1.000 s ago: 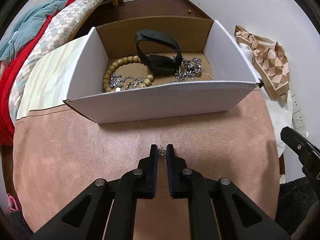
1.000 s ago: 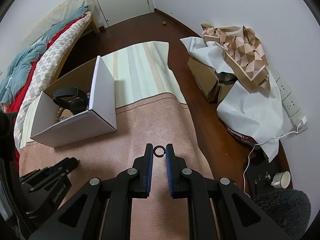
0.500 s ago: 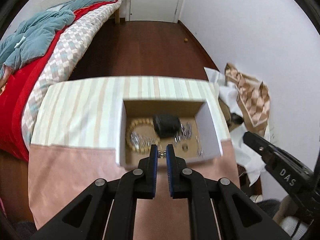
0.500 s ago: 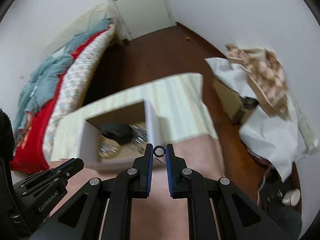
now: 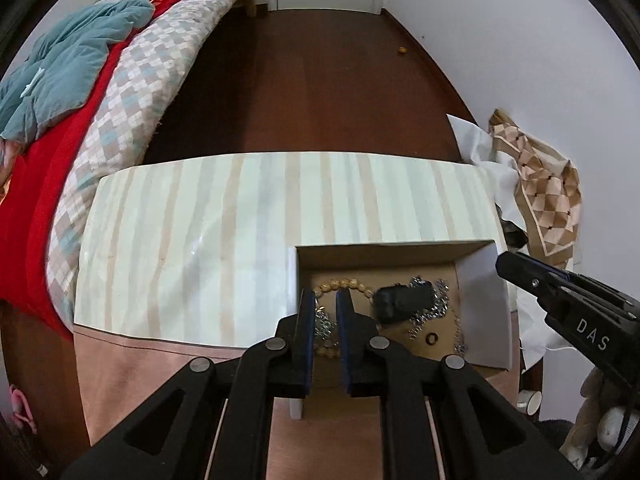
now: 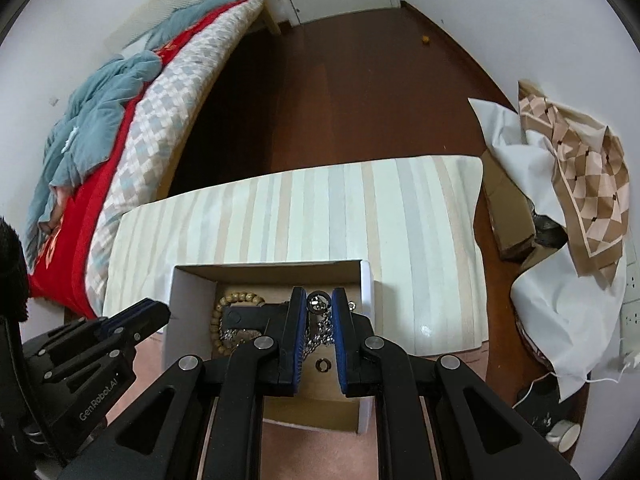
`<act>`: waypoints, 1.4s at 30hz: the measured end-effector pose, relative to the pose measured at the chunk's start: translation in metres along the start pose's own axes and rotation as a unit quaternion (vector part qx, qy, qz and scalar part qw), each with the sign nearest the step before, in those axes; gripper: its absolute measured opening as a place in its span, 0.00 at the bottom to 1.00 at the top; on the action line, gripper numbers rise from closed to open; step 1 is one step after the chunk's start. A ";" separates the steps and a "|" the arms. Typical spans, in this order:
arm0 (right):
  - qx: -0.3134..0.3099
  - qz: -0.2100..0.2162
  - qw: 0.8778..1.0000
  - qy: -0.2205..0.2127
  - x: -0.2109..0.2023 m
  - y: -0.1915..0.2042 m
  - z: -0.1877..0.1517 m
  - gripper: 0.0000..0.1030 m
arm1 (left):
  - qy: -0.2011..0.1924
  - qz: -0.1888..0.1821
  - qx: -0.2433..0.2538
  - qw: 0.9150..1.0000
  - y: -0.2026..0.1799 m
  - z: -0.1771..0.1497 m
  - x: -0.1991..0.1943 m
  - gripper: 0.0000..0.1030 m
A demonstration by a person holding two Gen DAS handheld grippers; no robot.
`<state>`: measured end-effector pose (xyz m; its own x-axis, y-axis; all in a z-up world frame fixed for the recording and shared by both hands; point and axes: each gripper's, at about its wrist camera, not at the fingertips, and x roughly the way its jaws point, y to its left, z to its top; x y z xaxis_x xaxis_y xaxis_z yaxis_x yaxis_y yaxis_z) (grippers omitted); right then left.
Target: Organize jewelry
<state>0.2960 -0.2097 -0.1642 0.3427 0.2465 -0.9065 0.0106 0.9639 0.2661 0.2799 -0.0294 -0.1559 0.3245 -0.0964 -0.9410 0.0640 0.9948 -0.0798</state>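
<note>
Jewelry lies heaped in the open cardboard box (image 5: pixel 484 304) directly beneath both of my grippers. My right gripper (image 6: pixel 319 300) hangs over the box with its jaws set a narrow gap apart, and a small dark ring (image 6: pixel 319 300) sits pinched between the fingertips. Below and just behind those tips, a second ring (image 6: pixel 322 364) lies flat on the box floor. A tangle of silver chains (image 6: pixel 320 330) shows between my right fingers, and a wooden bead bracelet (image 6: pixel 224 312) curls to their left, beside a black watch band (image 6: pixel 250 316).

My left gripper (image 5: pixel 323 300) is over the left end of the box, jaws a narrow gap apart with nothing that I can see between them; the bead bracelet (image 5: pixel 340 284) and some chain (image 5: pixel 324 326) show through the gap. Right of my left fingers sit the black watch band (image 5: pixel 402 300) and more chains (image 5: pixel 436 308), and the loose ring (image 5: pixel 432 337) lies nearer to me. The box rests on a striped cloth (image 5: pixel 224 248) that meets a pink cloth (image 5: pixel 160 364) under my left gripper.
</note>
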 end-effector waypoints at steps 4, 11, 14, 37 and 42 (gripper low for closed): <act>0.008 -0.001 1.000 0.010 0.004 -0.005 0.004 0.20 | -0.012 0.014 -0.007 1.000 0.005 0.002 -0.006 0.14; 0.020 -0.006 1.000 -0.007 -0.012 -0.011 -0.001 0.28 | -0.031 0.027 -0.022 0.999 0.014 -0.002 -0.020 0.60; 0.015 -0.025 0.999 -0.017 -0.022 -0.010 -0.008 0.40 | -0.035 0.033 -0.028 0.998 0.017 -0.010 -0.026 0.70; -0.028 -0.142 0.988 -0.057 -0.104 0.021 -0.105 1.00 | -0.099 0.075 -0.013 0.992 0.010 -0.095 -0.126 0.99; -0.032 -0.140 0.985 -0.090 -0.153 0.030 -0.123 1.00 | -0.133 0.069 -0.012 0.989 0.005 -0.112 -0.171 0.99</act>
<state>0.1286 -0.2059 -0.0574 0.4960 -0.0472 -0.8670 0.0709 0.9974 -0.0137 0.1188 -0.0036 -0.0318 0.5655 0.0376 -0.8239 -0.0196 0.9993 0.0322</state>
